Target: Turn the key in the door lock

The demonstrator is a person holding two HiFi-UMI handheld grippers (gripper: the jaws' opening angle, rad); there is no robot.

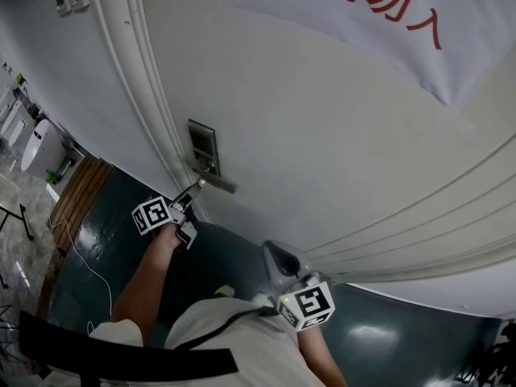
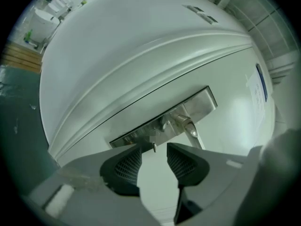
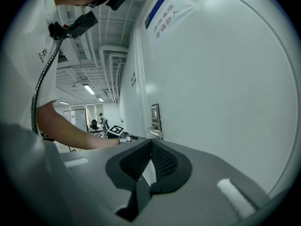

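On the metal lock plate (image 2: 203, 100), just beside the base of the lever handle (image 2: 192, 128), the key (image 2: 154, 147) sticks out of the white door (image 2: 141, 46) toward the left gripper (image 2: 154, 155), seated in its keyhole with only a short stub showing. That gripper's two ribbed pads (image 2: 129, 164) stand spread on either side of the stub with a gap at each side, so neither presses on it; the key sits between them but is not held. The gripper points almost square at the door, probably so that the pads can close flat on the thin key head and a roll of the wrist can turn it. The plate runs slantwise across the left gripper view, which suggests the wrist is already rolled to match the way the key head lies. The handle lies to the right of the key, clear of both pads, so it should not foul a turn. Whether the lock has been turned at all cannot be told from how the key sits. The right gripper (image 3: 150, 144) hangs lower and to the right, well apart from the lock, its pads pressed together on nothing. It seems to be kept back because one gripper is enough for a key. Farther out, a paper notice (image 1: 363, 10) with red characters hangs high on the door, and a dark green floor (image 1: 121, 216) spreads at the near left.
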